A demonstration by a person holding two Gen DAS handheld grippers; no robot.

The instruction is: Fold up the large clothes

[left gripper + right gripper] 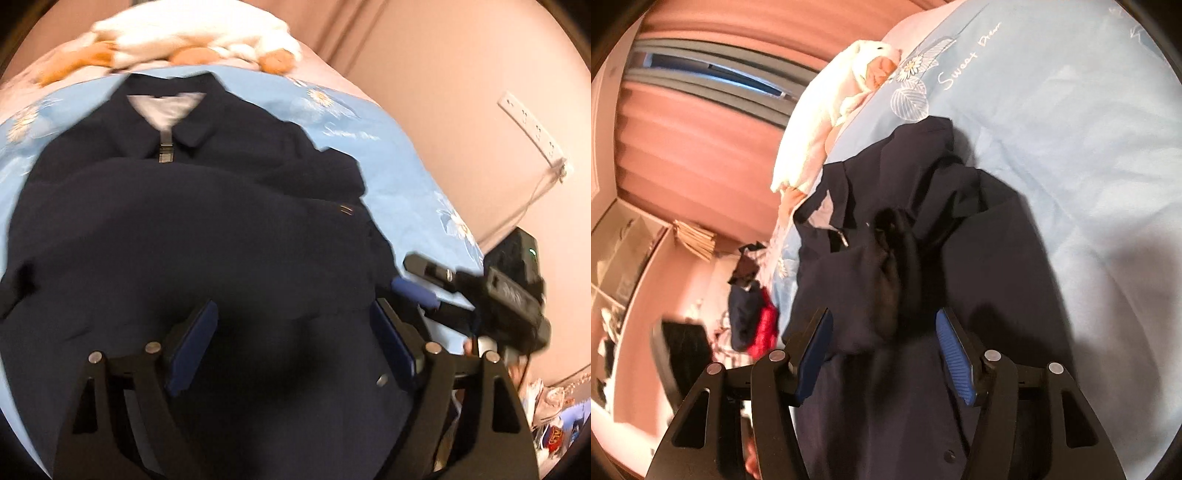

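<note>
A dark navy jacket (192, 221) with a collar and zip lies spread on a light blue bedsheet (406, 177). My left gripper (291, 336) is open just above the jacket's lower part, holding nothing. My right gripper (417, 280) shows at the jacket's right edge in the left wrist view. In the right wrist view the jacket (886, 258) lies bunched with a fold in the middle, and my right gripper (884, 339) is open over it, with the cloth between the blue pads (955, 354) but not clamped.
A white plush toy (192, 40) lies at the head of the bed, also seen in the right wrist view (827, 122). A power strip (532, 129) hangs on the pink wall. Clothes pile (753, 310) beside the bed. Curtains and a window are behind.
</note>
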